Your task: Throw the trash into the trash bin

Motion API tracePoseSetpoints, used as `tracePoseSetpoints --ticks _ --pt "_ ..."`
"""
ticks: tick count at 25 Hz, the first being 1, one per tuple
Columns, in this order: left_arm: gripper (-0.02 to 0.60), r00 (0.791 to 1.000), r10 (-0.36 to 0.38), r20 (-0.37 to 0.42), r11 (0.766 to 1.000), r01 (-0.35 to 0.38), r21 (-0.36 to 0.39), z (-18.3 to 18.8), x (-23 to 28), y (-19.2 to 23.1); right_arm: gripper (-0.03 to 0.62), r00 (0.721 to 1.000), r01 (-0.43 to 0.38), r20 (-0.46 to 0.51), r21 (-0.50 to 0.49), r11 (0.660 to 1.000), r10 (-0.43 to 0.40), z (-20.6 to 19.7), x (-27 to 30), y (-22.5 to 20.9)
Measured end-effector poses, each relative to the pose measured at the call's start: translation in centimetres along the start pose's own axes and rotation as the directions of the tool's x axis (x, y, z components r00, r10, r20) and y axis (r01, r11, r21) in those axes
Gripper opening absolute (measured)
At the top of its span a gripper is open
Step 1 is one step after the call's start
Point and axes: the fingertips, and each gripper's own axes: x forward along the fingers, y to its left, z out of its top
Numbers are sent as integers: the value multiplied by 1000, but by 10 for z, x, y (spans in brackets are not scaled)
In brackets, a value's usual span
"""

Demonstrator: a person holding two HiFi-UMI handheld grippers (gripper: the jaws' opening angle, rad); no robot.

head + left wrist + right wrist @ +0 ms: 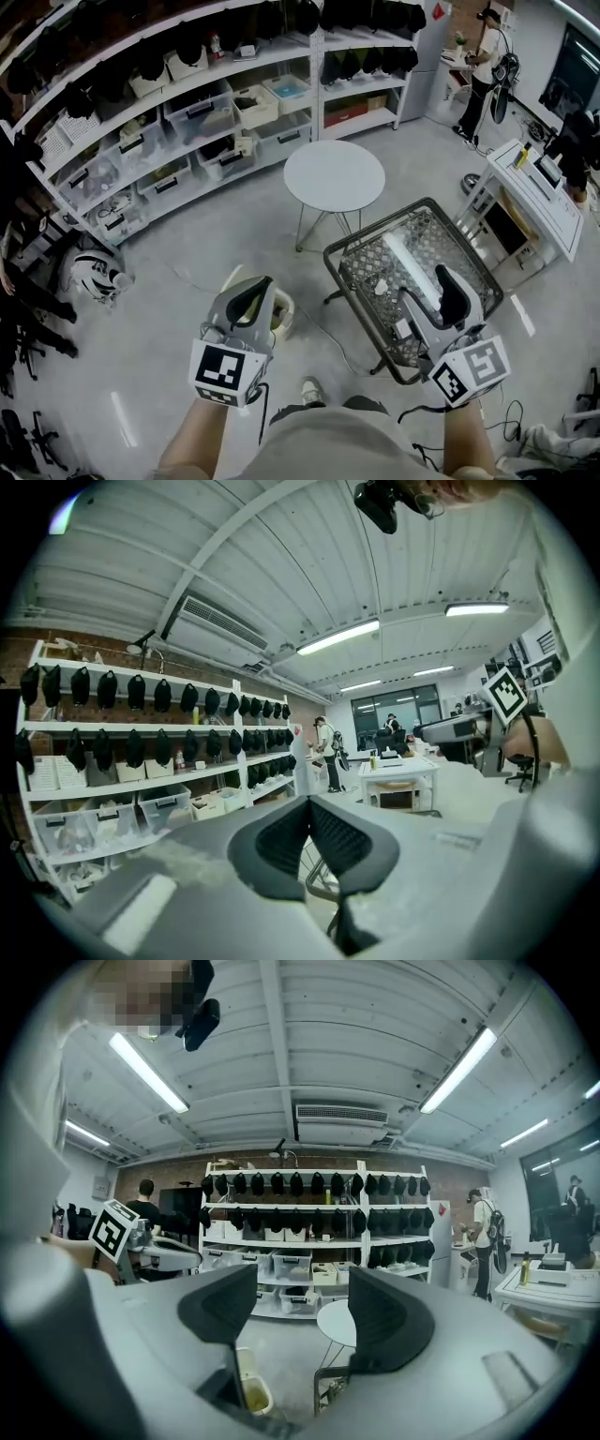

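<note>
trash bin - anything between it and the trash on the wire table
Nothing visible does. The crumpled trash lies on the wire table; the trash bin stands on the floor left of it, partly behind the left tongs.

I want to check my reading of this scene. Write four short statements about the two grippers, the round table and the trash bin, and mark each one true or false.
1. The left gripper has its jaws together. True.
2. The right gripper holds a piece of trash. False: its jaws stand apart with nothing between them.
3. The round white table stands between the shelves and the wire basket. True.
4. The trash bin stands on the round white table. False: it stands on the floor, beside the left gripper.
</note>
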Motion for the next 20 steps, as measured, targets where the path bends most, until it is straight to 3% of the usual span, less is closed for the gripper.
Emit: tracePoseSetpoints --ticks 8,12,20 --pt "2 999 -48 -14 998 47 -35 -7 42 -4 302 998 40 -50 7 999 -40 -13 19 -35" --pt "2 999 -32 -37 999 31 -6 -7 64 -4 302 995 46 -88 24 999 -44 -32 26 -64" --pt "3 995 -14 -94 999 11 -35 -24 123 -11 298 984 31 -176 71 997 -18 -85 63 -114"
